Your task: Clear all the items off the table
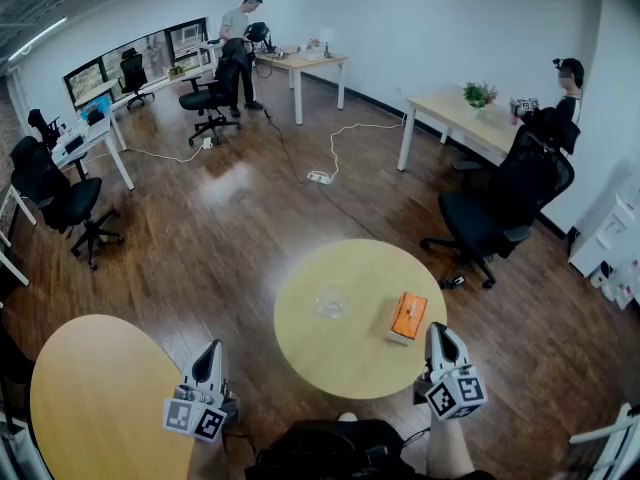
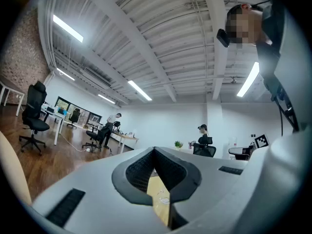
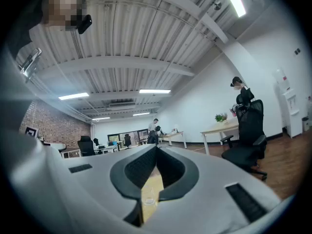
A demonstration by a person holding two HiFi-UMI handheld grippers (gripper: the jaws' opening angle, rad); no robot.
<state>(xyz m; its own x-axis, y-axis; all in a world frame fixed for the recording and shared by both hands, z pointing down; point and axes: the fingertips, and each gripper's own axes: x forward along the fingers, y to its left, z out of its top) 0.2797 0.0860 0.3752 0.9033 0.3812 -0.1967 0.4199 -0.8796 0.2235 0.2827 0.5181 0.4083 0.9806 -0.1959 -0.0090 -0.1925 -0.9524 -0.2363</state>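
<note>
orange box (image 1: 409, 316): flat, right side of round table (image 1: 310, 360) | clear glass (image 1: 330, 304): centre

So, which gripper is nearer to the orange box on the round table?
The right. The right gripper sits just right of the orange box, at the edge of the round table. The left gripper is past the opposite side, well away from it.
</note>
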